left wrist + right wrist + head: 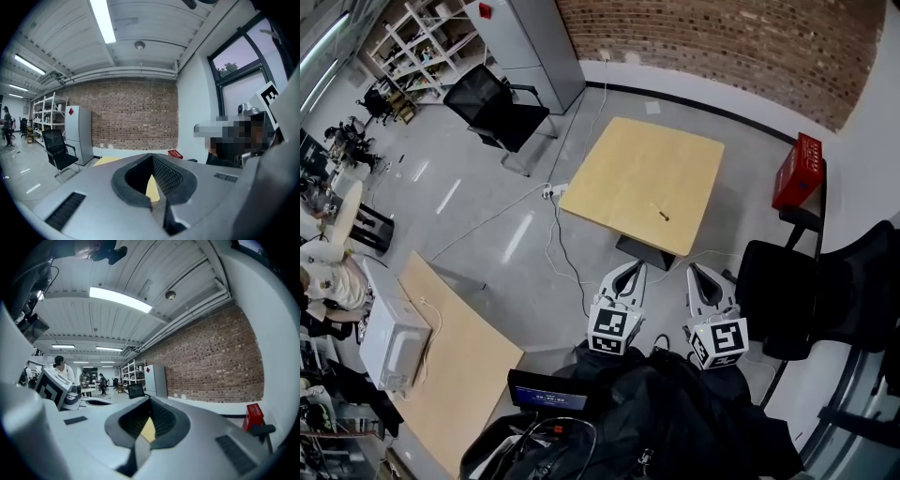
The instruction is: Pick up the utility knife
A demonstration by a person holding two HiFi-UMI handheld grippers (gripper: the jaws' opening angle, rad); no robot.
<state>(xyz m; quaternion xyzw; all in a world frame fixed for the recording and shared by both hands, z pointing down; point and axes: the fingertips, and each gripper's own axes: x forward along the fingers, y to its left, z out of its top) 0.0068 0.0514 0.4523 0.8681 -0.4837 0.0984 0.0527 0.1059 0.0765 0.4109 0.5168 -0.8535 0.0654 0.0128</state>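
Observation:
The utility knife (661,214), a small dark sliver, lies near the front right edge of the square wooden table (628,169). My left gripper (636,267) and right gripper (695,268) hang side by side over the floor, short of the table's near edge and pointing at it. Both are shut with nothing between the jaws. In the left gripper view the left gripper (152,157) has its pads meeting at the tips, and a strip of the table (152,187) shows through the loop. The right gripper (150,401) looks the same in the right gripper view. The knife shows in neither gripper view.
A black office chair (502,108) stands left of the table, and another (825,291) is at my right. A red crate (797,171) sits by the wall. A power strip and cables (555,190) lie on the floor. A second table (459,370) at lower left holds a white box (391,342).

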